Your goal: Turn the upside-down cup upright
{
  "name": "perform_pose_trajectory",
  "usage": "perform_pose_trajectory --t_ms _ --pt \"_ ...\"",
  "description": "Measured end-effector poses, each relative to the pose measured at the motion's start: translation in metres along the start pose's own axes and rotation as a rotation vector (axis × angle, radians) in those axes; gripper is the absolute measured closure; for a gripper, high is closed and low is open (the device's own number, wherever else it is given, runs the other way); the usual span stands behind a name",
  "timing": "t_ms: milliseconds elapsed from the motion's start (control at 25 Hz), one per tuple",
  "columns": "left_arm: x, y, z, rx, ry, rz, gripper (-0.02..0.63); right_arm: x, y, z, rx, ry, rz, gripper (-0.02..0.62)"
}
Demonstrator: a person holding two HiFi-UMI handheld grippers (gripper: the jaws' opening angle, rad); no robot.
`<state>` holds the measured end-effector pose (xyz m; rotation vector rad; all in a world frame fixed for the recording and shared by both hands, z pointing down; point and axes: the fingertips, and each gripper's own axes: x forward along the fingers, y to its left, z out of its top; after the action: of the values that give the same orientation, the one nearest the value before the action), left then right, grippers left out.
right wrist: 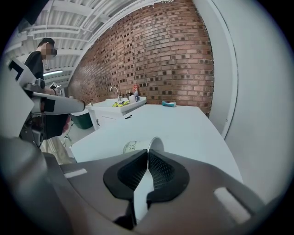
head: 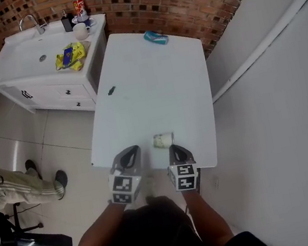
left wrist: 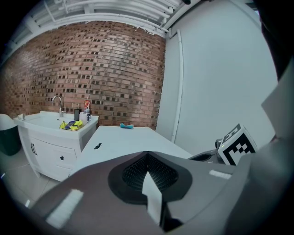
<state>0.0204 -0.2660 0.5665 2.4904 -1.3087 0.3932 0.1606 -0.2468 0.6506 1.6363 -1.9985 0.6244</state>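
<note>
A small white paper cup (head: 163, 140) lies on its side near the front edge of the white table (head: 154, 90). In the right gripper view the cup (right wrist: 138, 146) rests just beyond my jaws, its mouth turned to the right. My right gripper (head: 174, 148) hovers at the table's front edge just short of the cup, shut (right wrist: 148, 153) with nothing held. My left gripper (head: 130, 152) is beside it to the left, also at the front edge, shut (left wrist: 147, 156) and empty. The cup is hidden in the left gripper view.
A blue object (head: 155, 38) lies at the table's far end and a small dark item (head: 111, 90) near its left edge. A white sink cabinet (head: 42, 56) with a yellow packet (head: 70, 56) and a mug (head: 80, 31) stands to the left. A seated person's legs (head: 23, 186) are at far left.
</note>
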Motion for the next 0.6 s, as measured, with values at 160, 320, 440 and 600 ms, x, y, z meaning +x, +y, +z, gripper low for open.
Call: perform_pose_trajectory --t_ms 160,320,440,600 --pt "-0.003 0.000 -0.001 -0.007 -0.007 -0.005 0.604 -0.004 -0.001 0.005 -0.030 -0.010 -0.020 0.572" --pt "-0.011 0.002 -0.006 -0.017 -0.014 -0.008 0.605 -0.010 0.000 0.010 -0.064 -0.010 -0.046 0.572" --pt "-0.014 0.001 -0.008 -0.023 -0.019 -0.012 0.605 -0.013 0.001 0.016 -0.147 -0.029 -0.068 0.572" --pt "-0.018 0.000 -0.008 -0.022 -0.028 -0.020 0.605 -0.014 -0.002 0.016 -0.256 -0.032 -0.096 0.572"
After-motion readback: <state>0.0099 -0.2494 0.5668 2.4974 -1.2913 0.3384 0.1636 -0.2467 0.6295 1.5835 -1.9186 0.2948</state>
